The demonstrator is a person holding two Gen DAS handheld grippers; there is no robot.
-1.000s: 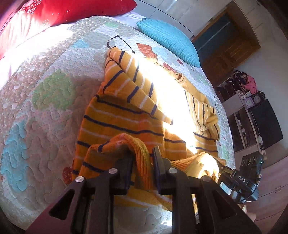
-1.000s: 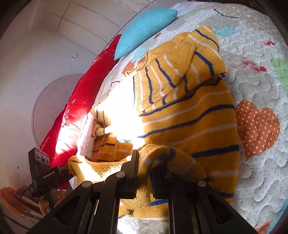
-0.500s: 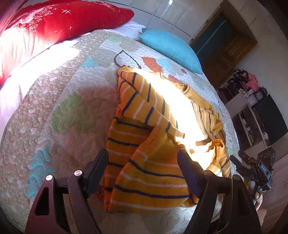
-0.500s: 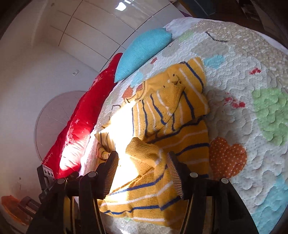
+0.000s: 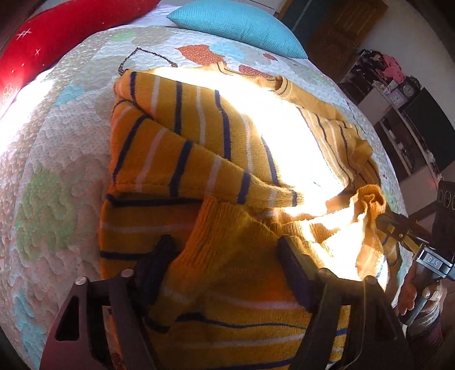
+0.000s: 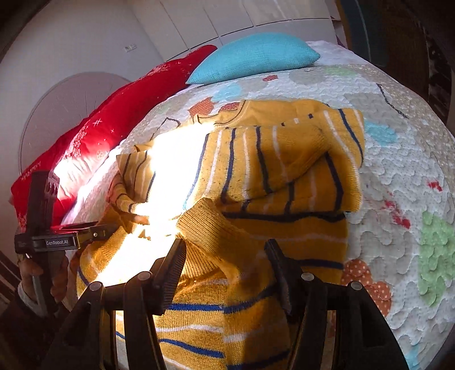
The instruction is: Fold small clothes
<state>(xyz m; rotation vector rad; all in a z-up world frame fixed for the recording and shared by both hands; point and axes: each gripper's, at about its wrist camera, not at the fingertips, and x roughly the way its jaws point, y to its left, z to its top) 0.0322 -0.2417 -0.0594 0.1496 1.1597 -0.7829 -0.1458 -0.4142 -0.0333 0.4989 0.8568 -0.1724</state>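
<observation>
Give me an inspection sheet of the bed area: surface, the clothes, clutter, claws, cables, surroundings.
Surface: quilted patchwork bedspread, strong sun patch across the middle.
Job's things: yellow striped sweater, sleeves folded in, ribbed hem turned up toward the collar.
Clutter: nothing seen on the quilt beyond the teal pillow and red pillow at the head.
Claws: left claw closing, hem cloth between the jaws; right claw open astride the hem.
Cables: nothing seen.
Surroundings: dark shelves with a clock, white wall panels.
</observation>
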